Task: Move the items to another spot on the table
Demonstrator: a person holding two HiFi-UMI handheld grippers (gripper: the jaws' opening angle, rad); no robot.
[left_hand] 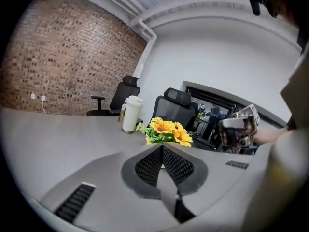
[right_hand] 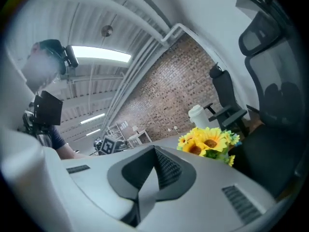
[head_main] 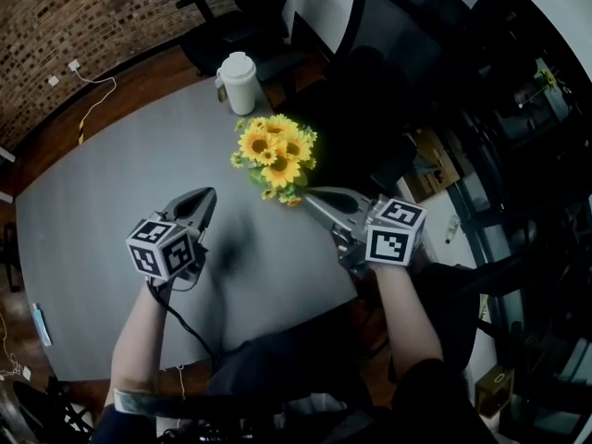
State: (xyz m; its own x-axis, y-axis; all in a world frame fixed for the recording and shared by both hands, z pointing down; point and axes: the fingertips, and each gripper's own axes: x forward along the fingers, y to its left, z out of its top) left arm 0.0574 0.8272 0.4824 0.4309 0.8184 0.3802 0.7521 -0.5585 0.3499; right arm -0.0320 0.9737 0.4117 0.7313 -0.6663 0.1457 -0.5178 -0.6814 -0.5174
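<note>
Closest to the viewer, the left forearm (head_main: 139, 340) and the right forearm (head_main: 407, 317) reach up from the lower edge of the head view. Each hand carries a gripper with a marker cube on it.

1. Left gripper (head_main: 207, 195): jaws pressed together, ribbed pad against ribbed pad, with nothing caught between them. It is held over the grey table (head_main: 102, 192) and points toward the far side. A soft dark shadow (head_main: 231, 243) lies on the table top just right of it.
2. Right gripper (head_main: 313, 195): jaws likewise closed on nothing. It is angled inward, so its tip points toward the flowers.
3. Sunflowers (head_main: 276, 158): a yellow bunch with green leaves stands on the table near its right edge, beyond both grippers. The right gripper's tip comes close to the lowest blooms (contact cannot be confirmed from above). In the right gripper view the bunch sits beyond the closed jaws and off to one side, not between them.
4. Cup (head_main: 239, 83): white, lidded and upright, at the far edge of the table, well apart from the flowers.

Black office chairs (head_main: 231, 17) stand behind the table, and a brick wall (head_main: 83, 7) runs along the far left.
</note>
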